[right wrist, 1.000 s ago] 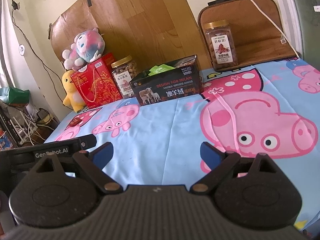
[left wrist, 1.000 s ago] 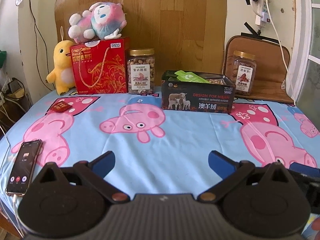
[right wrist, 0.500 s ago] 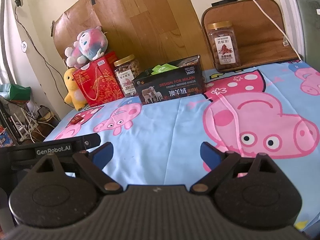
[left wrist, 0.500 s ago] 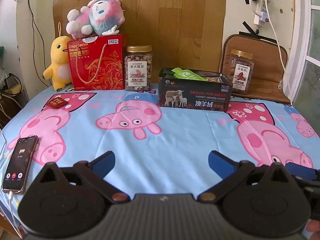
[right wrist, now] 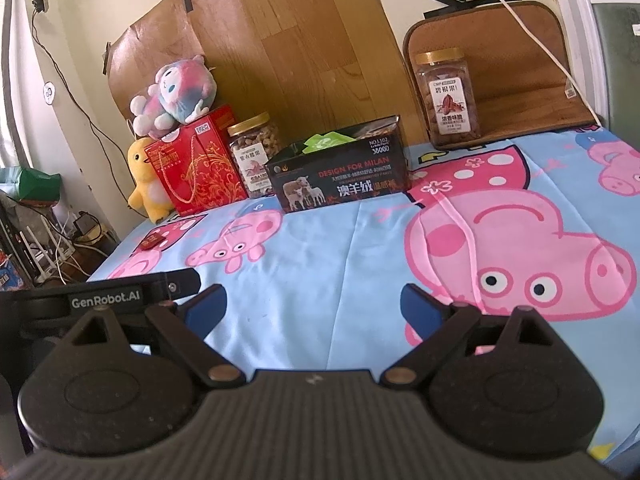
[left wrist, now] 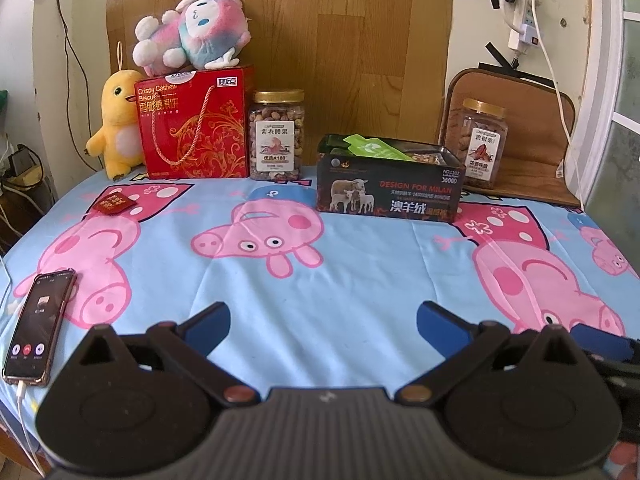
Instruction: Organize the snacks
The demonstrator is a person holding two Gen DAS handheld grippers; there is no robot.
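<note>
Both the left gripper [left wrist: 322,314] and right gripper [right wrist: 314,300] hold fingers spread, empty; the black rectangular open-topped box [left wrist: 390,182] (snacks inside) lies well ahead, long side facing them.

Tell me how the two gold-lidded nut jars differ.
The left jar stands beside the red gift box and holds pale, roundish nuts; the right jar stands alone on the brown mat and holds darker, reddish nuts. Both are upright, clear, gold-lidded and white-labelled.

Counted: two nut jars [left wrist: 276,136] [left wrist: 483,144], one red gift box [left wrist: 196,124], one black box [left wrist: 390,184], two plush toys [left wrist: 192,38] [left wrist: 116,120], one phone [left wrist: 38,320], one red packet [left wrist: 114,204].
</note>
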